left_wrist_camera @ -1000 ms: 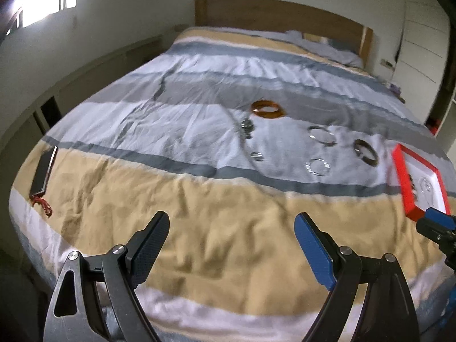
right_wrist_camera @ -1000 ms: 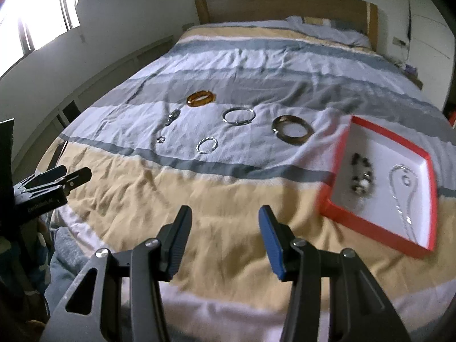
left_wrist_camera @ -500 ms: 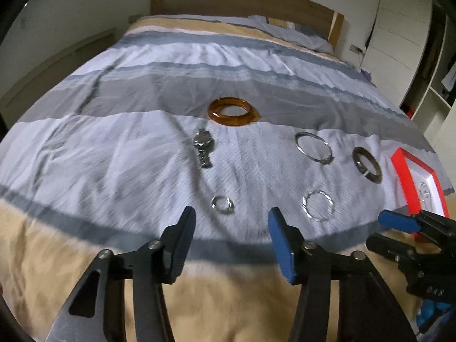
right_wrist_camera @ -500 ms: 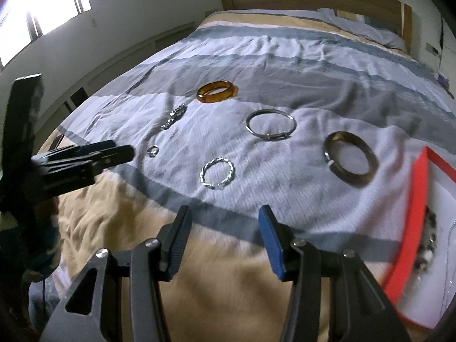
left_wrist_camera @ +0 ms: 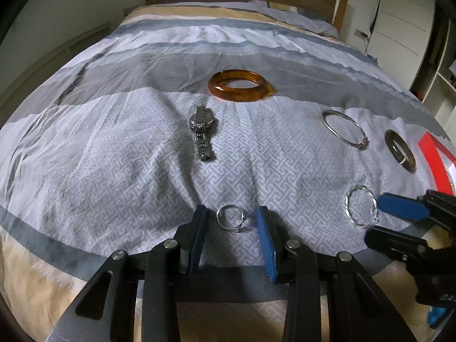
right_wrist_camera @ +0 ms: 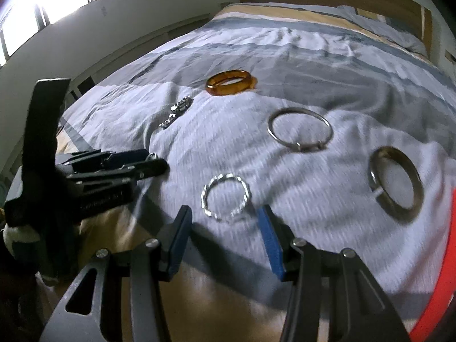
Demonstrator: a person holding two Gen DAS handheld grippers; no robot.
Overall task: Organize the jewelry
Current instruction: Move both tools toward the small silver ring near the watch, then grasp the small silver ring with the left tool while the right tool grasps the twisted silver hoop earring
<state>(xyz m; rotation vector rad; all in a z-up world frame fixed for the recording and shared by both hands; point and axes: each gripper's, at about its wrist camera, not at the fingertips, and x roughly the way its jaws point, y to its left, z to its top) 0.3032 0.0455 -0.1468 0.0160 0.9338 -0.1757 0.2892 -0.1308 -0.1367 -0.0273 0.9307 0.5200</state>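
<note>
Left tongs [left_wrist_camera: 231,223] open, straddling small silver ring [left_wrist_camera: 229,218] flat on bed [left_wrist_camera: 114,148]; ring between tips, just ahead. Right tongs [right_wrist_camera: 225,226] open, twisted silver bracelet [right_wrist_camera: 225,196] flat, just ahead of tips, partly between. Right view blurred. Red tray [right_wrist_camera: 440,285] cut off at right edge, contents unseen.

the right tongs [right_wrist_camera: 223,225] hang open just over the bed [right_wrist_camera: 327,57], their blue pads either side of a twisted silver bracelet [right_wrist_camera: 226,198] lying flat on the patterned cover. beyond it lie a thin silver bangle [right_wrist_camera: 299,133], an amber bangle [right_wrist_camera: 230,82] and a metal watch [right_wrist_camera: 176,113]. a dark thick bangle [right_wrist_camera: 396,183] rests to the right, near a red tray [right_wrist_camera: 439,285] at the edge. the left tongs [right_wrist_camera: 151,162] reach in from the left, a small ring at their tips.
</note>
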